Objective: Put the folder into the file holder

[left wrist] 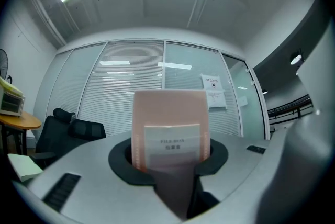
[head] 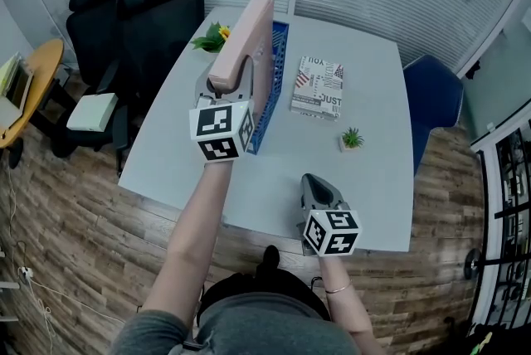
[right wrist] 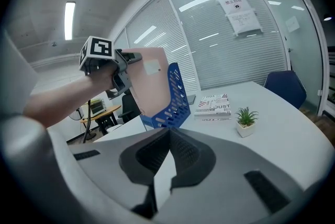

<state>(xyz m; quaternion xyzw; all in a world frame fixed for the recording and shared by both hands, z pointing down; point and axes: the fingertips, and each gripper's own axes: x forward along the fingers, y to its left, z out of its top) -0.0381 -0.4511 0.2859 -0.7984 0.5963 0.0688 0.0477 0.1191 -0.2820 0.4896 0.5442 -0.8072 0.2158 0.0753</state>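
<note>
The left tool (head: 235, 88) (left wrist: 170, 161) is clenched on the pink folder (head: 246, 42) (left wrist: 168, 113), its jaws pressing the two broad faces at the end nearest the person. From the left gripper view the folder rises straight out of the jaws, with its labelled spine facing the camera. The folder is held off the bench (head: 274, 196), standing on its narrow edge, and its long axis runs away from the person. It is roughly in line with the blue file holder (head: 270, 92) (right wrist: 172, 97).

In the right gripper view the folder tilts, its lower corner dipping behind the holder's lattice wall. Whether it sits inside or just alongside cannot be told.

The right tool (head: 316, 182) (right wrist: 168, 133) hangs low at the bench's near edge, well apart from the folder, with its jaws together on nothing. A book (head: 318, 86) lies beside the holder.
</note>
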